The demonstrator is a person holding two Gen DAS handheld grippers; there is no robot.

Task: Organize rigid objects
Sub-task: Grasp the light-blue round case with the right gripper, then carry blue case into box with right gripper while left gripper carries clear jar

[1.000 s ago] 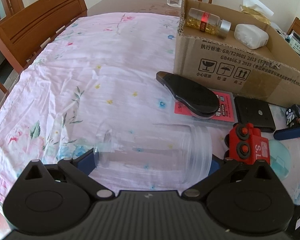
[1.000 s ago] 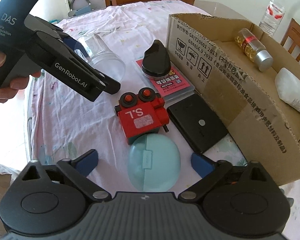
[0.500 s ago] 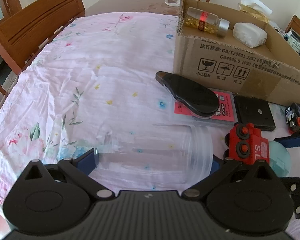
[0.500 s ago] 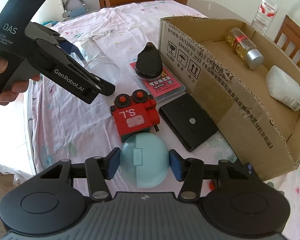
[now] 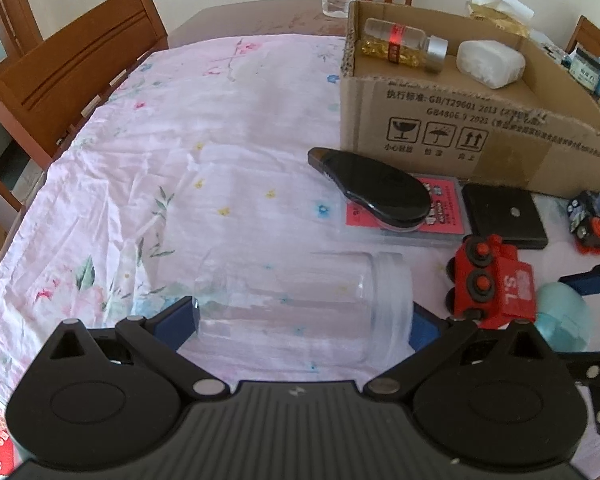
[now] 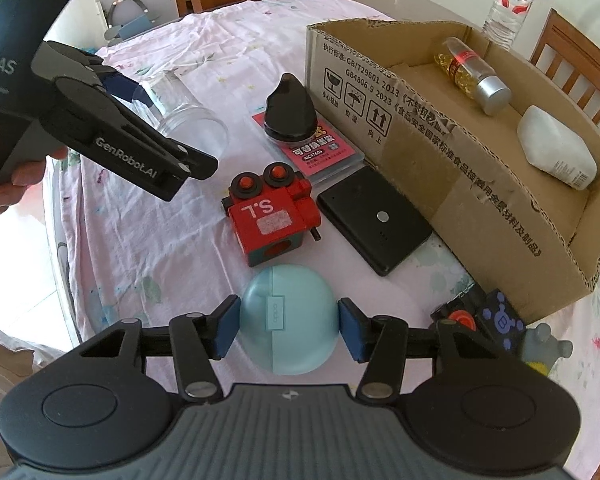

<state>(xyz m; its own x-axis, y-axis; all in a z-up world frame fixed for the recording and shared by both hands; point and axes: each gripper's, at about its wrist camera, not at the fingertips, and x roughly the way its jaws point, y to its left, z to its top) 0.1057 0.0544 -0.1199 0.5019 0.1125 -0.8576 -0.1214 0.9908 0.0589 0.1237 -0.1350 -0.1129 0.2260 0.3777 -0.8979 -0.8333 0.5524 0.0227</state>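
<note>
A clear plastic jar (image 5: pixel 300 300) lies on its side on the flowered cloth, between the blue pads of my left gripper (image 5: pixel 300 320), which press on its base and its mouth. My right gripper (image 6: pixel 288 324) is shut on a light blue round case (image 6: pixel 288 320), its pads against both sides; one of its fingers (image 5: pixel 584 282) shows in the left wrist view. A red toy train (image 6: pixel 270 212) sits just beyond the case. The cardboard box (image 6: pixel 440 152) holds a capsule bottle (image 6: pixel 470 74) and a white bottle (image 6: pixel 556 152).
A black teardrop-shaped object (image 6: pixel 288 114) rests on a pink card pack (image 6: pixel 316 154), and a black flat device (image 6: pixel 374 216) lies against the box. A dark toy car (image 6: pixel 496 324) sits by the box corner. Wooden chairs (image 5: pixel 72 64) and a water bottle (image 6: pixel 508 4) ring the table.
My right gripper has gone from wide open to shut on the light blue case. The left gripper and the jar have stayed where they were.
</note>
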